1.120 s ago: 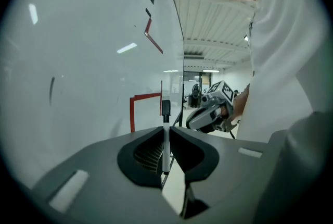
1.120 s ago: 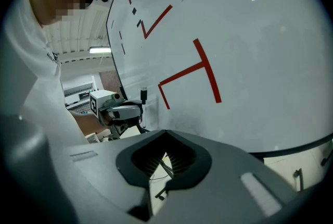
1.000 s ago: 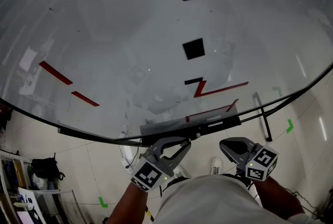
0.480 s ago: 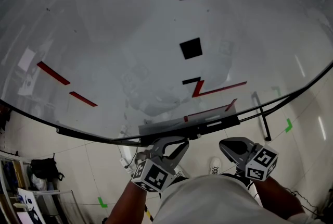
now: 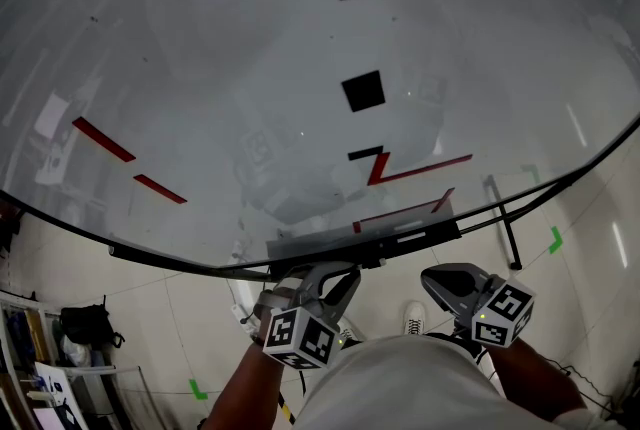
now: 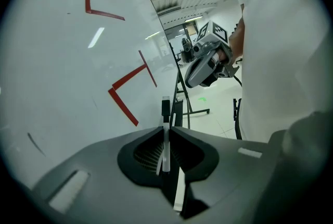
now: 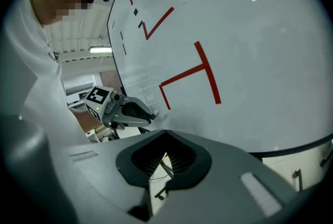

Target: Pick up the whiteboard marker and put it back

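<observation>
The whiteboard (image 5: 250, 68) fills most of the head view, a wide pale sheet with bare surface to the left and right of its markings. Red strokes (image 5: 105, 139) and a black square (image 5: 362, 90) sit on it, well apart from one another. Its dark lower edge curves across the view, and a narrow grey ledge (image 5: 400, 233) runs along that edge near the middle.

Below the edge lies tiled floor (image 5: 150, 308), with open room on the left. A black bag (image 5: 85, 323) stands at the far left, and green tape marks (image 5: 556, 240) are stuck to the tiles. A dark stand leg (image 5: 505, 228) drops from the board's lower right edge.

The person's pale shirt (image 5: 410, 383) takes up the bottom centre, with a white shoe (image 5: 415, 318) showing between the two claws.

The left claw (image 5: 345, 278) hangs just under the ledge, near the board's edge. It is clenched on the whiteboard marker (image 6: 165, 139), a thin white barrel with a black end that stands up out of the jaws toward the board.

The right claw (image 5: 432, 280) sits just beside it, also under the ledge, pinched together with nothing in it; only floor and a cable show through the slit behind the tips.
</observation>
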Tool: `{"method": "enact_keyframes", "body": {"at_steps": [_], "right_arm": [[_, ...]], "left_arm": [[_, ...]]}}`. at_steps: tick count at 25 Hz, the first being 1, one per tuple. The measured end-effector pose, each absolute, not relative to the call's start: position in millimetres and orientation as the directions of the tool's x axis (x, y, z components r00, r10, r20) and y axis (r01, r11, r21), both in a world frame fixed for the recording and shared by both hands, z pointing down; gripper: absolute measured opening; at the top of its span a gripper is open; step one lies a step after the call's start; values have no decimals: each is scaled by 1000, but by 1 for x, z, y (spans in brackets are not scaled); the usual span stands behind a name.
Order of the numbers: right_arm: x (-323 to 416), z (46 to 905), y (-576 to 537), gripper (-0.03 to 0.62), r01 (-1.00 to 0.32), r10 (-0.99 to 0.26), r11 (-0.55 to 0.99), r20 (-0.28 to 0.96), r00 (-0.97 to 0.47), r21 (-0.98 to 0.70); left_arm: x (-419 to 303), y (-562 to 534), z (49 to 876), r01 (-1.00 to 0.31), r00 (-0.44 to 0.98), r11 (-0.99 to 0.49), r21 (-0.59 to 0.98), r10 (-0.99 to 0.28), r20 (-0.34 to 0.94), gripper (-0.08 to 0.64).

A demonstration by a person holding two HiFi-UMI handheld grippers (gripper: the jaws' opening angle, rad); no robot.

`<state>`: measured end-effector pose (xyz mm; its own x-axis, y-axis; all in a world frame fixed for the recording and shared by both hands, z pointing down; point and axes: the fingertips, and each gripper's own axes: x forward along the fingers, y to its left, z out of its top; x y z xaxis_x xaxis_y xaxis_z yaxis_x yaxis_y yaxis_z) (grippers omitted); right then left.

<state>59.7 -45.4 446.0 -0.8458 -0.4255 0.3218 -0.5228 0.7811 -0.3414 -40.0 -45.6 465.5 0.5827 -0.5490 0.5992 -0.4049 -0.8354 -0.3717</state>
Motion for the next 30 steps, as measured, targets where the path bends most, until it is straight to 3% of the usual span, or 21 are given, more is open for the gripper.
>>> {"method": "enact_keyframes", "body": {"at_steps": [15, 30], "right_arm": [[62, 445, -46, 2, -529, -437, 776, 311, -844, -344], [63, 448, -46, 2, -526, -434, 775, 310, -846, -351]], "left_arm": [[-56, -56, 503, -311, 352, -842, -441, -533, 769, 55], [-59, -59, 556, -247, 164, -892, -378, -423, 891, 55]]}}
